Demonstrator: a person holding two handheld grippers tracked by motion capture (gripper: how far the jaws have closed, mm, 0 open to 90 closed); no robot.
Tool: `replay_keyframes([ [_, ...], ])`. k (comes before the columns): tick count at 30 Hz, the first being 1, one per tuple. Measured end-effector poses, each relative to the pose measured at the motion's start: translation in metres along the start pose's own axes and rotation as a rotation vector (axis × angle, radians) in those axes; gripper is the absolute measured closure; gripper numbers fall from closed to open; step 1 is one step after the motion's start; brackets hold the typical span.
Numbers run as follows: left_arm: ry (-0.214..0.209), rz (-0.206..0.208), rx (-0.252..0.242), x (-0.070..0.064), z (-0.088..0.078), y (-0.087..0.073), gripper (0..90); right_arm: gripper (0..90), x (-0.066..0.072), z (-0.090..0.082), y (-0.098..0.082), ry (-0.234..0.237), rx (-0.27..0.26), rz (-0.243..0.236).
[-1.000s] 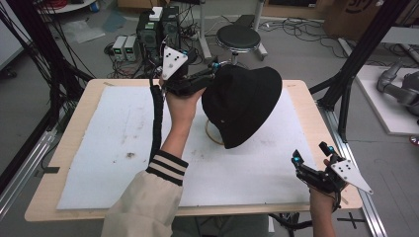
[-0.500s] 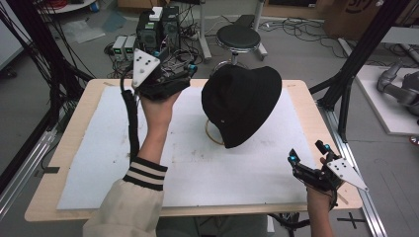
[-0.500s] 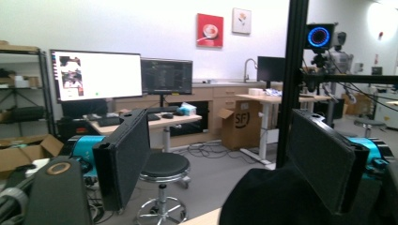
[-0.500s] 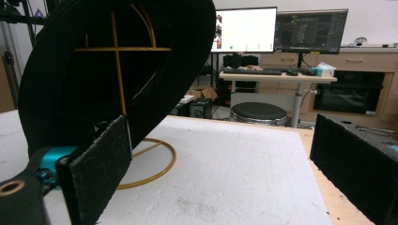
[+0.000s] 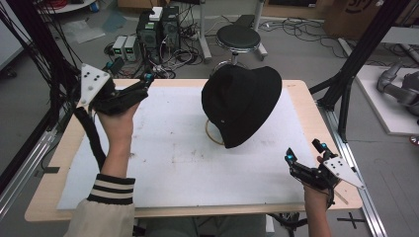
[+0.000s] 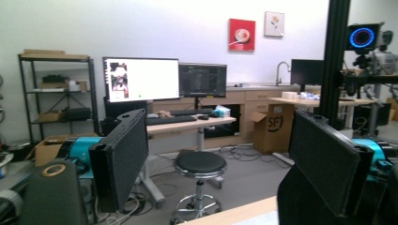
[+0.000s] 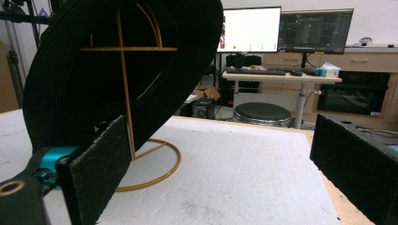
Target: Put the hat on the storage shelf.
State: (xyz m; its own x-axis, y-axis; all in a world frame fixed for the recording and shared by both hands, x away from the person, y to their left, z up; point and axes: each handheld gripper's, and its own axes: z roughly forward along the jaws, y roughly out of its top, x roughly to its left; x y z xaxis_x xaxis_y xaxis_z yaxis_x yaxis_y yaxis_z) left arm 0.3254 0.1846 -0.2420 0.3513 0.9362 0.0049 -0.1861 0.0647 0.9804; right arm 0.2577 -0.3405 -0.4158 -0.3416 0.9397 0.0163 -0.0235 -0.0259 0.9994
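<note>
Black bucket hat (image 5: 243, 103) hangs tilted on a gold wire stand (image 5: 213, 133) that rests on the white sheet (image 5: 168, 163) covering the wooden table (image 5: 301, 94), toward the table's far right part. In the right gripper view the hat's underside faces the camera, with the stand's upright rod and crossbar visible inside the crown and its ring base (image 7: 155, 173) flat on the sheet. The left gripper (image 5: 133, 84) is held over the table's far left corner, well apart from the hat, pointing out beyond the far edge; its jaws have just been opening and now stand wide with nothing between them, and past them in the left gripper view are a round black stool (image 6: 200, 164) and two monitors (image 6: 141, 78). The right gripper (image 5: 305, 152) sits near the table's near right corner, aimed toward the hat but well short of it, its jaws also spread wide and holding nothing.
</note>
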Motion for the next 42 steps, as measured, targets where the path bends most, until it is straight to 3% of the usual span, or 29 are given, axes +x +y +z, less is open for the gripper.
replay_keyframes([
  [9,0.066,0.009,-0.027,0.027,-0.043,-0.003,20.4,5.6,0.001,0.002,0.0,0.002,-0.002,-0.004],
  [18,0.129,0.04,-0.007,0.056,-0.085,-0.009,20.4,5.6,0.002,0.002,0.0,0.004,-0.006,0.009],
  [26,0.192,0.03,-0.011,0.073,-0.125,-0.026,20.8,5.5,0.003,0.003,0.0,0.005,-0.004,0.001],
  [42,0.197,0.033,0.057,0.083,-0.154,-0.077,21.2,5.5,0.008,0.008,0.0,0.015,-0.002,-0.005],
])
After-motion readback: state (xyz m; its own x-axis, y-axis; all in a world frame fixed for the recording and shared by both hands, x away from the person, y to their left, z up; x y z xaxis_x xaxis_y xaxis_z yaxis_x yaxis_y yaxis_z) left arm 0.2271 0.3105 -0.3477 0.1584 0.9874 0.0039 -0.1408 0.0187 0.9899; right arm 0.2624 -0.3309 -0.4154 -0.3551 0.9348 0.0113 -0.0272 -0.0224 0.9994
